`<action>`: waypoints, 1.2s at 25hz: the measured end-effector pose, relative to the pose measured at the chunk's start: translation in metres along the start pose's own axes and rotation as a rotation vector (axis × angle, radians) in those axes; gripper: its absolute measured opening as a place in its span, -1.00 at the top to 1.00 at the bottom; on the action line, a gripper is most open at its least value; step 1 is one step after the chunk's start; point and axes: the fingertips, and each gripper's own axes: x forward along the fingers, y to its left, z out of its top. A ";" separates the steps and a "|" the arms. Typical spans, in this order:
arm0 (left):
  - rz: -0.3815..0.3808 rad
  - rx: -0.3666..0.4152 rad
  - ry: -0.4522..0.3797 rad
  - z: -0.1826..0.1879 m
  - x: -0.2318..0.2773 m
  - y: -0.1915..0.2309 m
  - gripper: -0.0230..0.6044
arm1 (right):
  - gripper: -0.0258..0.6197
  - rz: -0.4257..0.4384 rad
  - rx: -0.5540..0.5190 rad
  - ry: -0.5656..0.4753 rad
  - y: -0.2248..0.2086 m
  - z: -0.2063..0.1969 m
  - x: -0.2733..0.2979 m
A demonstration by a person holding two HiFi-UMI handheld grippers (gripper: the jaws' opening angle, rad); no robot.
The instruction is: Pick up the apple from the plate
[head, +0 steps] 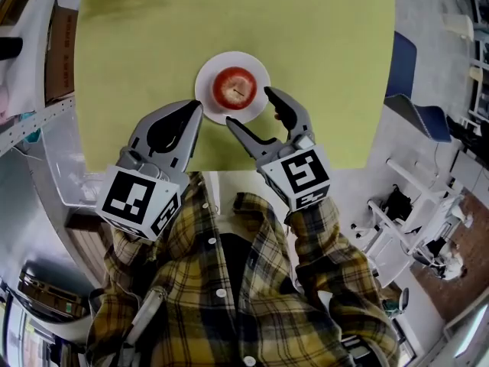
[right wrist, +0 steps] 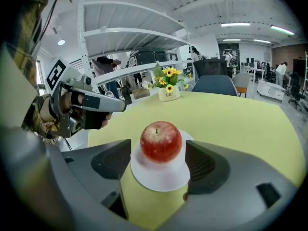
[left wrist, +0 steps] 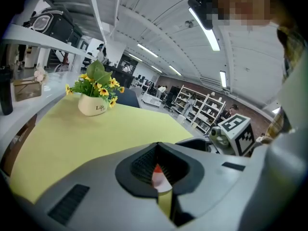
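Observation:
A red apple (head: 233, 87) sits upright on a small white plate (head: 206, 92) on the yellow-green table (head: 328, 67). My right gripper (head: 249, 107) is open at the plate's near edge, one finger on each side of the plate's near right part. In the right gripper view the apple (right wrist: 160, 141) and plate (right wrist: 159, 181) lie just beyond the open right gripper (right wrist: 159, 163), whose pads do not touch the fruit. My left gripper (head: 191, 113) is shut and empty, its tip at the plate's near left rim. Through the left gripper's (left wrist: 161, 177) narrow slit only a sliver of apple shows.
A white pot of yellow flowers (right wrist: 168, 94) stands at the table's far side; the same pot (left wrist: 96, 105) shows in the left gripper view. A white shelf unit (head: 57, 52) runs along the left, and a blue chair (head: 405, 75) stands right of the table.

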 end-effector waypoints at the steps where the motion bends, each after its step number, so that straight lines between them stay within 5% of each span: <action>1: 0.001 -0.004 0.002 -0.002 0.001 0.001 0.90 | -0.12 -0.001 -0.003 0.000 -0.001 -0.001 0.002; 8: 0.010 -0.014 0.006 -0.008 0.009 0.005 0.90 | -0.29 0.014 -0.046 0.022 -0.006 -0.007 0.012; 30: -0.004 -0.048 0.022 -0.029 0.015 0.017 0.90 | -0.30 0.022 -0.066 0.013 -0.006 -0.010 0.047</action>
